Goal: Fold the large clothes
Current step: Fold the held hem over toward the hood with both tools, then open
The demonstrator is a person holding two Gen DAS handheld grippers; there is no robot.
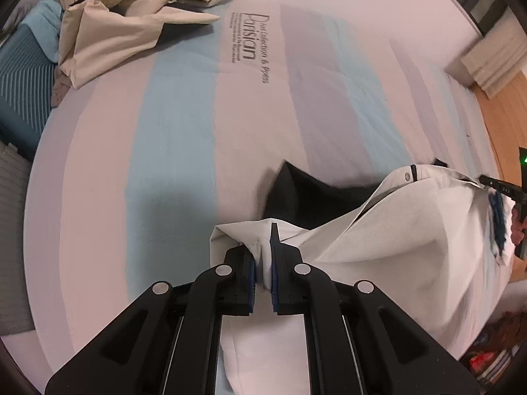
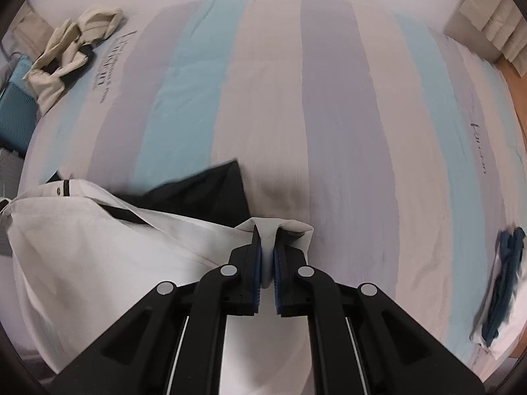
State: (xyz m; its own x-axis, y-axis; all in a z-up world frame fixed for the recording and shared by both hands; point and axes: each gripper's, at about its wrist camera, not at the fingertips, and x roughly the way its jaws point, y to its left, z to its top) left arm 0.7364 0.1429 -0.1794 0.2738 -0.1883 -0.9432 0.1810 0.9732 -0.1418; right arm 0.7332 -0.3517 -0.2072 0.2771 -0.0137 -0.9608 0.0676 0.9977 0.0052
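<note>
A white garment (image 1: 395, 240) with black trim and a dark inner part (image 1: 296, 194) hangs stretched between my two grippers above the striped bed. My left gripper (image 1: 262, 247) is shut on one white corner of it. In the right wrist view my right gripper (image 2: 266, 247) is shut on the other white corner, and the white garment (image 2: 98, 237) spreads off to the left, its dark part (image 2: 210, 191) lying beyond. At the right edge of the left wrist view the other gripper (image 1: 500, 187) shows, with a hand behind it.
The bed cover (image 1: 184, 125) has pale blue, lilac and white stripes with printed lettering. A crumpled beige garment (image 1: 131, 16) lies at the far left corner. A teal item (image 1: 23, 65) sits off the bed's left side. A dark blue cloth (image 2: 504, 279) lies near the right edge. Wooden floor (image 1: 507, 115) is at right.
</note>
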